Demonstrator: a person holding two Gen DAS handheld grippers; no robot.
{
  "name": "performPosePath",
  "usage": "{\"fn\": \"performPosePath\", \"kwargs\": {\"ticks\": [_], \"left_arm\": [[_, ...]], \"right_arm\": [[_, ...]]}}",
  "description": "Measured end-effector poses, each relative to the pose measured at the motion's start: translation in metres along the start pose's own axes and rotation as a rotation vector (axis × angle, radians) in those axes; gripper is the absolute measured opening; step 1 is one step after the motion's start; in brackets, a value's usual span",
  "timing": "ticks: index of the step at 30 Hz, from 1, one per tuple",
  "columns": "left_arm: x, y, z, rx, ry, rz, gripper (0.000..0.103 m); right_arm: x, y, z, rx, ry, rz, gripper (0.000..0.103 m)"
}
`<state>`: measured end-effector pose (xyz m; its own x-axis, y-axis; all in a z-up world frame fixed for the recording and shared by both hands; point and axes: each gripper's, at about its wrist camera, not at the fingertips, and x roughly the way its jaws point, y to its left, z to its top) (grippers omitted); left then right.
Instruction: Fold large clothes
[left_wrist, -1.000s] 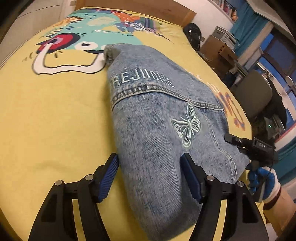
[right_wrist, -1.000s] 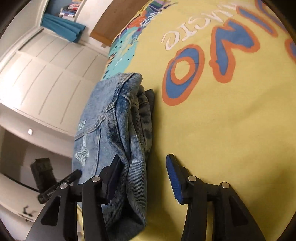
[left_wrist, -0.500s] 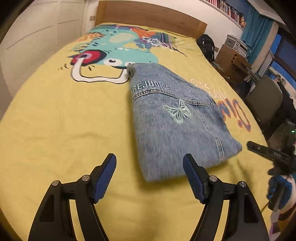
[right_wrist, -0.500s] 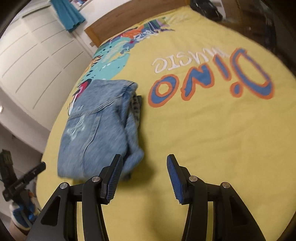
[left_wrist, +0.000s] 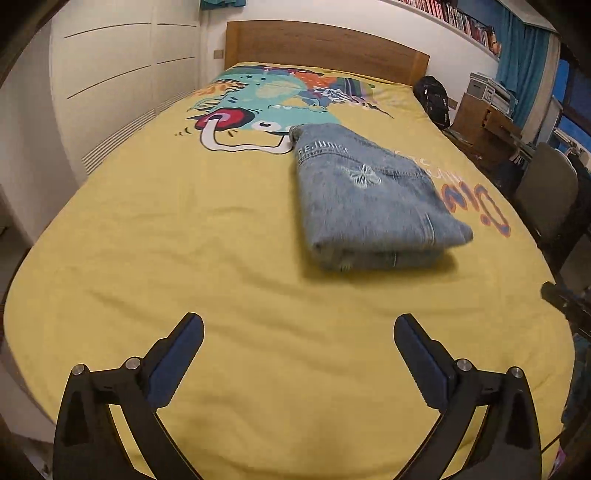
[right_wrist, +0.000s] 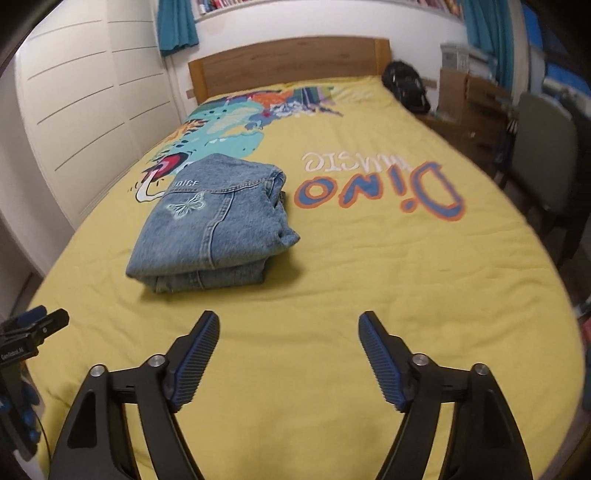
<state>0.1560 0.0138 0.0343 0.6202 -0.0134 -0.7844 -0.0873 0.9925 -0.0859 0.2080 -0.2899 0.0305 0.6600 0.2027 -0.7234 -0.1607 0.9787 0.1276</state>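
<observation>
A big bed (left_wrist: 184, 229) with a yellow cover fills the room. A brown wood headboard (left_wrist: 325, 48) stands at its far end. White closet doors (left_wrist: 122, 85) are left of the bed. Right of the bed are a black bag (left_wrist: 432, 98), a chair (left_wrist: 546, 195) and blue curtains (left_wrist: 524, 55).

Folded denim jacket (right_wrist: 214, 225): faded blue, coarse matt weave, pale stitched butterfly. Bed cover (left_wrist: 221, 258): yellow printed cloth, matt, lightly creased. Headboard (left_wrist: 325, 48): smooth wood. Left hand-held gripper (left_wrist: 298, 332) and right hand-held gripper (right_wrist: 289, 330): matt black plastic arms, shiny metal rivets; fingers' pads (right_wrist: 194, 363) blue ribbed rubber. Wardrobe doors (right_wrist: 74, 96): smooth white.
</observation>
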Motion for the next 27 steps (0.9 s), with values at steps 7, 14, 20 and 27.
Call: {"fn": "performPosePath", "kwargs": {"ticks": [7,14,20,27], "left_arm": [[-0.044,-0.003,-0.028,0.002,-0.076,0.000,0.102],[-0.071,-0.006,-0.047,-0.001,-0.121,0.032,0.102],[-0.075,-0.008,-0.056,-0.004,-0.127,0.064,0.102],[-0.072,-0.014,-0.063,0.004,-0.133,0.079,0.102]], "right_arm": [[-0.050,0.014,-0.030,-0.050,-0.096,-0.067,0.102],[-0.079,0.022,-0.051,-0.081,-0.150,-0.082,0.102],[-0.092,0.025,-0.060,-0.086,-0.181,-0.081,0.102],[-0.092,0.022,-0.065,-0.074,-0.184,-0.083,0.102]]}}
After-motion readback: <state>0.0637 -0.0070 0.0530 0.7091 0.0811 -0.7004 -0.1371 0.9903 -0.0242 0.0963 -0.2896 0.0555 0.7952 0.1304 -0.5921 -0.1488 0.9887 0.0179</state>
